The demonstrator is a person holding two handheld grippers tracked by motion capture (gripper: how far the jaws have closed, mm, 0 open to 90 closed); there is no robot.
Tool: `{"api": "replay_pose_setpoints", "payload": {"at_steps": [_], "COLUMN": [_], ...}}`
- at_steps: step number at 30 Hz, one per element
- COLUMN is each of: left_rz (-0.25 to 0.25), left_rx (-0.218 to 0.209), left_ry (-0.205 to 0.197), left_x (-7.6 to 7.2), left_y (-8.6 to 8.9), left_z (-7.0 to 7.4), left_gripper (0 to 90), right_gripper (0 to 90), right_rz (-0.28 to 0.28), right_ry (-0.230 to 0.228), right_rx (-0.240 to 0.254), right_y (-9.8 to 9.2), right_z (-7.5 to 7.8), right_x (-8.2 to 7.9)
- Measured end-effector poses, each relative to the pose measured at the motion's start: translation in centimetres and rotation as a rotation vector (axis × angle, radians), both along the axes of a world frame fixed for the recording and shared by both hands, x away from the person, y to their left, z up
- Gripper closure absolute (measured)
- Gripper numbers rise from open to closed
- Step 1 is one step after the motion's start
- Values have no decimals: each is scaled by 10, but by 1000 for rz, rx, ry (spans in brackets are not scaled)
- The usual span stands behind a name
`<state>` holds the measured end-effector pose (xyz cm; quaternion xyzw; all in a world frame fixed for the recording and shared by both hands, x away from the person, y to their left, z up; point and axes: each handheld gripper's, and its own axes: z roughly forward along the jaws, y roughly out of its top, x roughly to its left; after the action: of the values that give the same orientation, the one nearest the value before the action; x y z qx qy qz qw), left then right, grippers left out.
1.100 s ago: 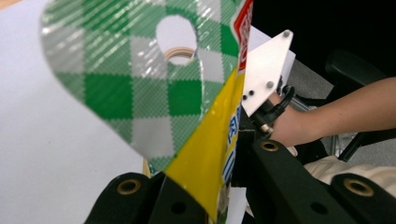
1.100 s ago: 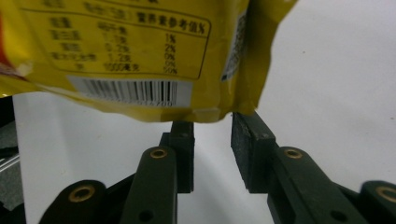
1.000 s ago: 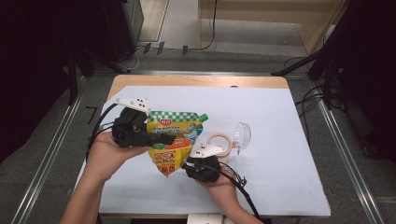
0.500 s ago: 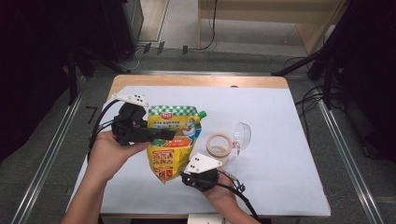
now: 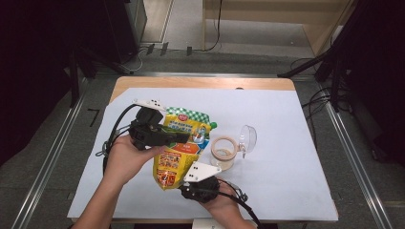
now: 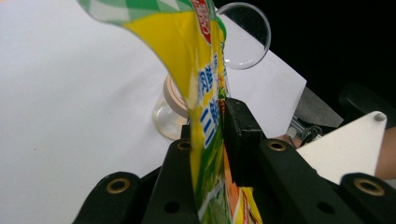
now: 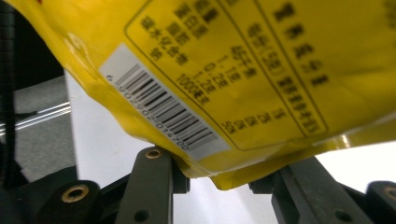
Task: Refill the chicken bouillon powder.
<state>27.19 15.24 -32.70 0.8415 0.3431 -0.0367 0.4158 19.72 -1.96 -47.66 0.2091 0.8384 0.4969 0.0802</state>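
The pouch [image 5: 184, 143], yellow with a green checked top, hangs above the white sheet [image 5: 286, 143] that covers the table, top edge away from the person and bottom corner towards them. The left gripper [image 5: 184, 138] reaches across the pouch from the side away from the tape roll and clamps its upper half; in the left gripper view the film [image 6: 205, 140] runs edge-on between the two black jaws, which press on it from both sides, and the part beyond them curls over. These jaws have just been opening a little, yet the pads sit against the film.

The right gripper [image 5: 188, 183] sits just under the pouch's bottom corner, on the person's side. In the right gripper view the printed back with its barcode [image 7: 163, 112] fills the upper part, and the pouch's lower edge dips between the two jaws. They stand fairly wide; the near jaw meets the edge by the barcode, while I cannot tell whether the far one touches, so no firm grip shows.

A tape roll [image 5: 223, 150] lies on the sheet just beside the pouch, on the side away from the left gripper. A clear round lid [image 5: 248, 138] stands tilted just past the roll, farther from the pouch
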Motion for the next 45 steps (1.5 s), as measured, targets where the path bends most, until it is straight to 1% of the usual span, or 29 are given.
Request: {"api": "replay_pose_setpoints", "payload": {"at_steps": [1,3,4,5,6,7,9,13,15,18,19,20,21,22,24,25,26,29,32,34,36,39,42,44,45], "left_rz": [-1,3,2,3,2,-3,-2,-3,-2,1,0,2,2,1,0,7,8,7,12,18,19,15,16,17,17], "left_rx": [-2,-1,0,3,8,17,18,32,46,45,50,44,53,48,55,60,66,74,73,72,73,73,80,86,87], "left_ry": [2,2,1,-3,-12,-21,-31,-18,-2,0,3,8,12,14,14,16,17,17,35,56,78,107,135,145,156], "left_x": [1,1,1,1,1,1,0,2,4,4,5,5,6,6,7,7,7,8,11,14,18,23,28,30,31], "left_y": [-1,-3,-4,-6,-8,-9,-13,-18,-20,-23,-23,-25,-26,-27,-30,-32,-34,-37,-39,-40,-41,-45,-48,-49,-50], "left_z": [-1,-3,-3,-4,-6,-6,-9,-13,-13,-14,-15,-16,-16,-17,-18,-19,-19,-20,-21,-21,-20,-20,-19,-18,-18], "left_gripper": [831,827,819,807,793,785,777,772,772,773,772,772,771,771,766,758,745,745,745,743,743,746,749,750,751], "right_gripper": [688,687,686,685,685,684,684,681,680,678,678,676,674,672,668,665,664,664,663,661,658,656,654,653,653], "right_rz": [6,8,11,15,16,17,20,31,38,44,43,45,47,48,57,61,68,68,66,67,69,69,64,61,62], "right_ry": [12,16,29,36,30,37,51,61,66,71,72,76,76,75,72,73,66,68,75,84,77,79,67,71,77], "right_rx": [5,6,10,14,17,24,26,34,37,42,42,44,44,44,47,50,53,57,62,67,66,71,70,74,78], "right_y": [1,1,2,2,2,2,2,3,3,4,4,4,4,4,5,5,5,6,4,4,4,4,3,2,2], "right_z": [1,1,2,3,4,5,6,8,8,9,9,10,10,11,12,13,14,15,16,17,18,21,23,24,24], "right_x": [-1,-1,-2,-2,-2,-2,-3,-5,-6,-7,-7,-7,-7,-8,-9,-9,-10,-11,-10,-9,-9,-9,-8,-6,-6]}}
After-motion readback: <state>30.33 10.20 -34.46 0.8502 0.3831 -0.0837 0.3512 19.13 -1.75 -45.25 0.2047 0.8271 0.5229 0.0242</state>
